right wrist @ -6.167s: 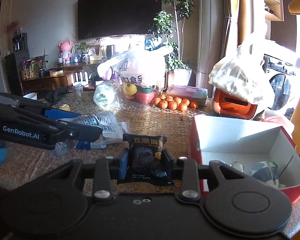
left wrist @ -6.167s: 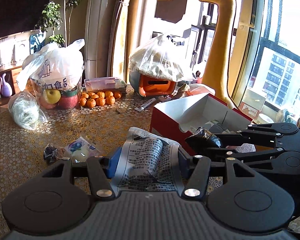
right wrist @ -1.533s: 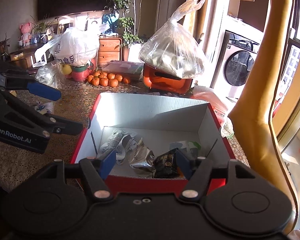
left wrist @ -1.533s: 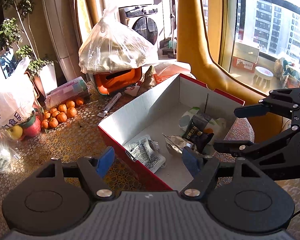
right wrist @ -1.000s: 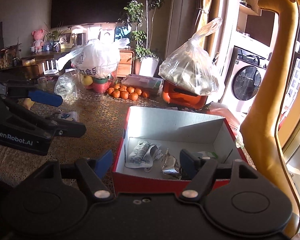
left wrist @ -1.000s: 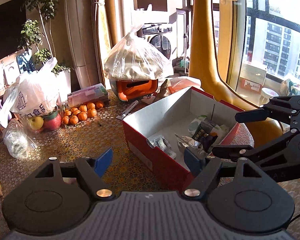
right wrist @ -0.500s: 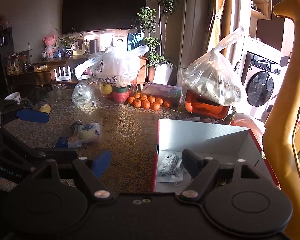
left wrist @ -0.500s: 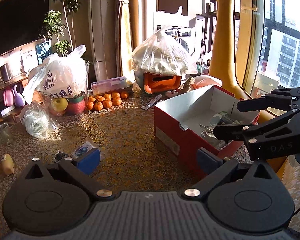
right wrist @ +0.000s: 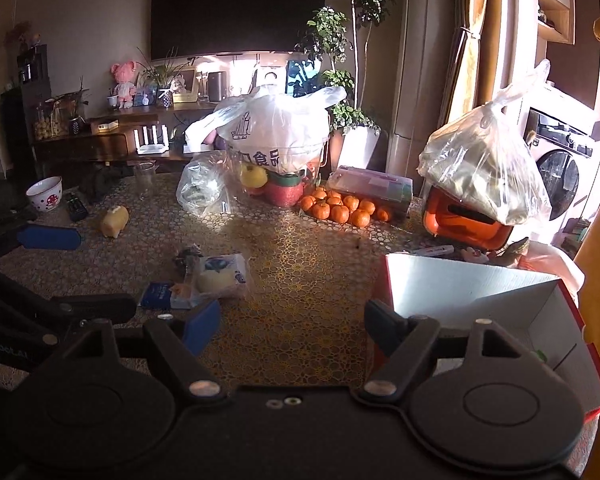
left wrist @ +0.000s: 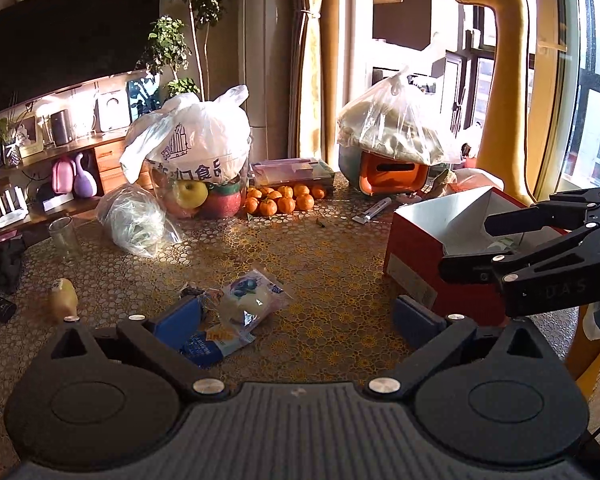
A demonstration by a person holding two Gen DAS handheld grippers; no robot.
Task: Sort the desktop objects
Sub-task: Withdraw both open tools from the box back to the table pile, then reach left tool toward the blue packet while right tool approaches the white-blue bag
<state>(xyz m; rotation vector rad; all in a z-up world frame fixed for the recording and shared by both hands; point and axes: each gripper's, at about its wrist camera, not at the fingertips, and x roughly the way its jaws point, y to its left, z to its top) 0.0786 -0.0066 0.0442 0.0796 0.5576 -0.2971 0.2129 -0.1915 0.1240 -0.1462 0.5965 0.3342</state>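
Note:
A clear snack packet with a pale bun (left wrist: 248,300) (right wrist: 218,280) lies on the patterned table, overlapping a blue packet (left wrist: 206,346) (right wrist: 158,294) and a small dark wrapper (left wrist: 190,291). My left gripper (left wrist: 298,320) hangs open and empty just right of them, its left pad over the blue packet. My right gripper (right wrist: 292,326) is open and empty above the table between the packets and the red box (right wrist: 480,292) (left wrist: 416,256). The box's white inside is mostly hidden. Each gripper shows in the other's view: the right gripper (left wrist: 465,246) and the left gripper (right wrist: 106,273).
At the back stand a fruit bowl under a white bag (left wrist: 188,152), loose oranges (left wrist: 284,200), a clear bag (left wrist: 134,220) and an orange container under a plastic bag (left wrist: 392,168). A glass (left wrist: 62,238), a yellow figurine (left wrist: 64,300) and a tall yellow giraffe (left wrist: 500,80) are nearby.
Both grippers swung left, away from the red box where they had let go of packets, toward the packets on the table. The left jaws spread wider.

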